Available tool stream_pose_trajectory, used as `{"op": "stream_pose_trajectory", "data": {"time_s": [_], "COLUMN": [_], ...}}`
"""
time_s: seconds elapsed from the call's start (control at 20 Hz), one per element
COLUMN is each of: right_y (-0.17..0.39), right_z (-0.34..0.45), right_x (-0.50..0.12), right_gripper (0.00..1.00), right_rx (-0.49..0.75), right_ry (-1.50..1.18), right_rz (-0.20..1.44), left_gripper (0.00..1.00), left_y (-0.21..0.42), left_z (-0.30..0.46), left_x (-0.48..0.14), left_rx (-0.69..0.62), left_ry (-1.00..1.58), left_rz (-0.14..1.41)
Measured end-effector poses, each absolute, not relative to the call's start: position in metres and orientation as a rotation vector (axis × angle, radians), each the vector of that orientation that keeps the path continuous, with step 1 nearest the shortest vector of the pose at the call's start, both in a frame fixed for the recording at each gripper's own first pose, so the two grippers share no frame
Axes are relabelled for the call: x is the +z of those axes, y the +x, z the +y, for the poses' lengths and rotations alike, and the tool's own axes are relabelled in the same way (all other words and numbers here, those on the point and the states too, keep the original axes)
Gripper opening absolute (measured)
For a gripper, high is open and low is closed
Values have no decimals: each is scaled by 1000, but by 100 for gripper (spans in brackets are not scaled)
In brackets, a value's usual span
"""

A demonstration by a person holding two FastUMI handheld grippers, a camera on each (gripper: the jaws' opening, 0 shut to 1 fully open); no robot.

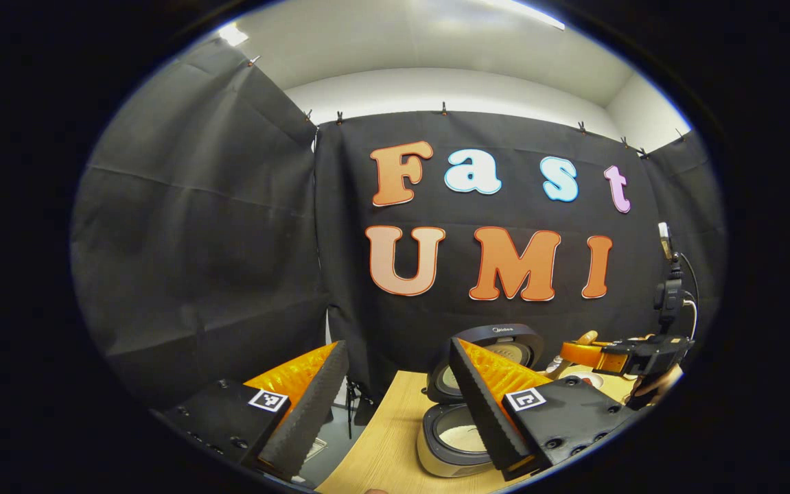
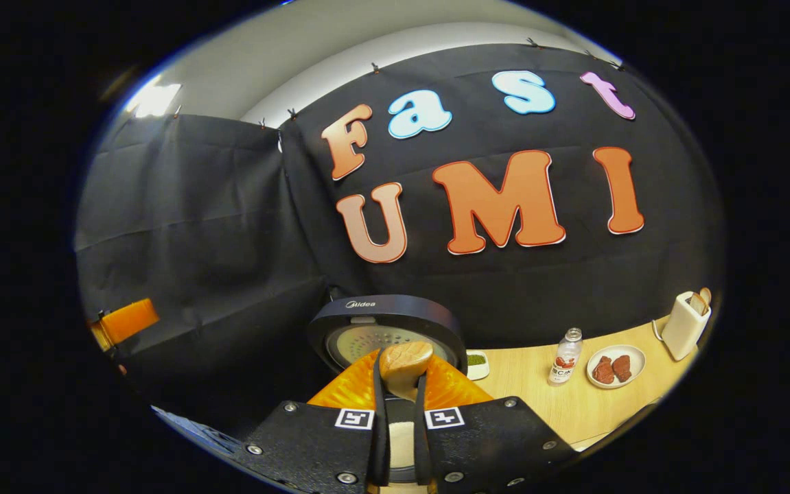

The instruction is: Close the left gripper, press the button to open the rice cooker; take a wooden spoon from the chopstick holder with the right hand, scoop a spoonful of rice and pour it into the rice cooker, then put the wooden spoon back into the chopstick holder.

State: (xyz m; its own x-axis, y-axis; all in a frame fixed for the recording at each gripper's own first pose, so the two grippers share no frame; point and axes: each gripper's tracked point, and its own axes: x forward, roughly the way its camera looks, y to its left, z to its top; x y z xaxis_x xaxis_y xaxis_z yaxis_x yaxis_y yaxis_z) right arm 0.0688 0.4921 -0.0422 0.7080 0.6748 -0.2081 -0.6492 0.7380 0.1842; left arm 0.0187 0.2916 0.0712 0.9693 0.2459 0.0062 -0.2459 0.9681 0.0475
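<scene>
The rice cooker (image 1: 460, 446) stands with its lid (image 1: 504, 341) raised, and white rice shows in the pot. My left gripper (image 1: 398, 350) is open above the table's left end, its right finger in front of the cooker. My right gripper (image 2: 401, 374) is shut on the wooden spoon (image 2: 405, 358), held over the pot just before the raised lid (image 2: 384, 322). That gripper (image 1: 642, 357) with the spoon (image 1: 583, 338) also shows to the right of the cooker in the left gripper view. The white chopstick holder (image 2: 684, 324) stands at the table's far right.
On the wooden table (image 2: 525, 401) right of the cooker are a small dish of something green (image 2: 477, 363), a small bottle (image 2: 564, 357) and a plate with red food (image 2: 616, 367). The left gripper (image 2: 123, 321) shows at the far left in the right gripper view.
</scene>
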Motion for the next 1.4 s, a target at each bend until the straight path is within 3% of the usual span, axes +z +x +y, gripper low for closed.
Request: {"op": "stream_pose_trajectory", "data": {"time_s": [0.35,0.75,1.4], "right_y": [60,64,115], "right_z": [500,476,264], "right_x": [-64,-62,-31], "right_gripper": [13,13,13], "right_rx": [787,754,481], "right_ry": [-48,201,354], "right_rz": [248,362,338], "left_gripper": [98,100,99], "left_y": [18,20,56], "left_z": [289,283,214], "left_x": [69,68,78], "left_rx": [252,257,203], "left_ry": [50,57,28], "left_rz": [7,7,-35]}}
